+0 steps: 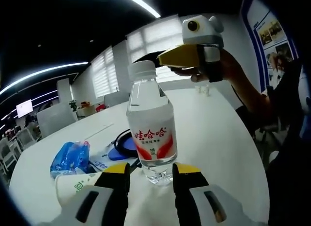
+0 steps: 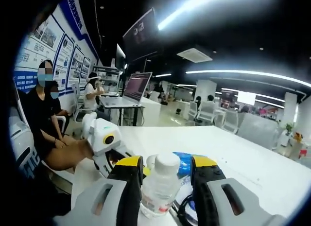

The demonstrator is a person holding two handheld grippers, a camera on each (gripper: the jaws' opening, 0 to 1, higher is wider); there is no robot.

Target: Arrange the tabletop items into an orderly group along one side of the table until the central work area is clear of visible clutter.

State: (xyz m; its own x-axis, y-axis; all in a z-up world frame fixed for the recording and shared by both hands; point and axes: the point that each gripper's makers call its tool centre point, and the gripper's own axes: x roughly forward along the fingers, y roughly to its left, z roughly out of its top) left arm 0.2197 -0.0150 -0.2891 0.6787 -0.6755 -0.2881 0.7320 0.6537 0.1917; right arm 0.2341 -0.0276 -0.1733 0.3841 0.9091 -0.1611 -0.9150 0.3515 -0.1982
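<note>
A clear water bottle (image 1: pixel 151 133) with a white cap and a red label stands on the white table (image 1: pixel 218 138). My left gripper (image 1: pixel 151 173) is open, its yellow-tipped jaws flanking the bottle's base with a thin gap on the left side. My right gripper (image 1: pixel 187 53), held by a hand, hovers above and beyond the bottle's cap. In the right gripper view the bottle (image 2: pixel 163 180) is seen from above between the jaws of my open right gripper (image 2: pixel 166 168), which is clear of it. The left gripper (image 2: pixel 104 138) comes in from the left at the bottle's lower part.
To the bottle's left lie a crumpled blue plastic bag (image 1: pixel 70 157), a paper cup (image 1: pixel 75 186) on its side, and a blue badge with a black cord (image 1: pixel 124 147). Chairs ring the table. People sit at the far left (image 2: pixel 46 114), and a laptop (image 2: pixel 136 87) stands on another table.
</note>
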